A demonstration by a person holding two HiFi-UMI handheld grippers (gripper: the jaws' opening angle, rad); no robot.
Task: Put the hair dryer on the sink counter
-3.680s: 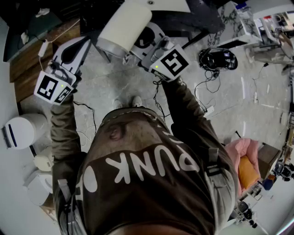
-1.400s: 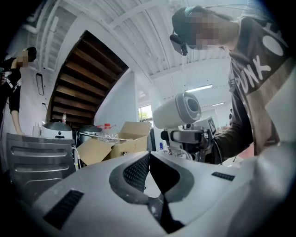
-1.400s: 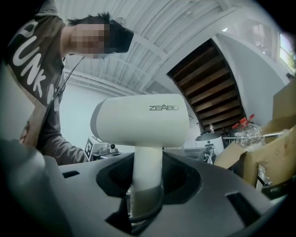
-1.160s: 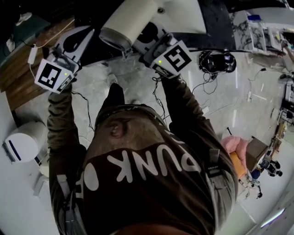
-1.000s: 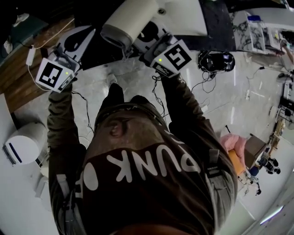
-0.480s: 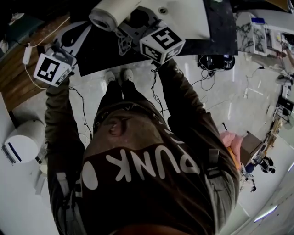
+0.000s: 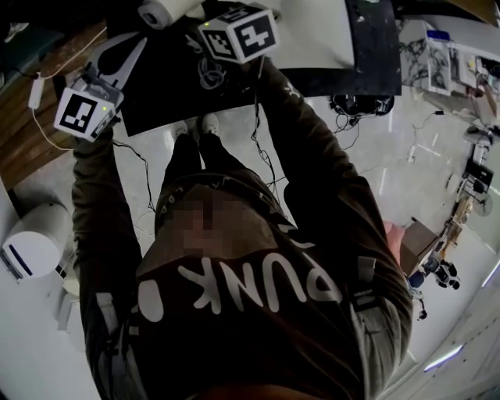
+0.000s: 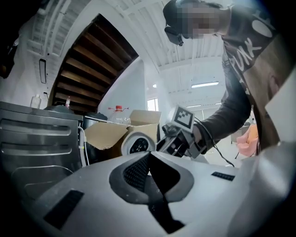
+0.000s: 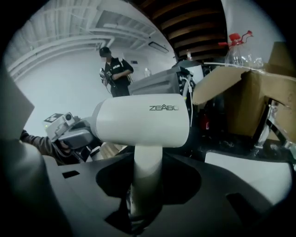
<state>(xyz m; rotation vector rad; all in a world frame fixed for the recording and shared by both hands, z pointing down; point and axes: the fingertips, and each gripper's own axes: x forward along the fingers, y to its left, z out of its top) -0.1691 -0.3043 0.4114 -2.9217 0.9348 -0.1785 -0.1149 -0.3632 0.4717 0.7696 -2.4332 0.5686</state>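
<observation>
The white hair dryer (image 9: 143,121) stands upright, barrel across and handle down. My right gripper (image 9: 147,178) is shut on its handle. In the head view the dryer (image 7: 166,9) is at the top edge, over the black sink counter (image 7: 168,101), just left of the right gripper's marker cube (image 7: 238,35). A white basin (image 7: 312,31) lies in the counter to the right. My left gripper (image 7: 117,58) is held at the counter's left edge, its jaws together with nothing between them. The left gripper view shows the dryer's round nozzle (image 8: 135,145) facing it.
A cardboard box (image 9: 249,92) and a plastic bottle with a red cap (image 9: 238,46) stand behind the counter. A steel cabinet (image 8: 37,139) is to the left. A person (image 9: 113,71) stands far back. A white round bin (image 7: 27,250) and cables lie on the floor.
The person has stepped up to the black counter. The right gripper has carried the hair dryer forward, out over the counter. The left gripper moved forward too, still with nothing in it.
</observation>
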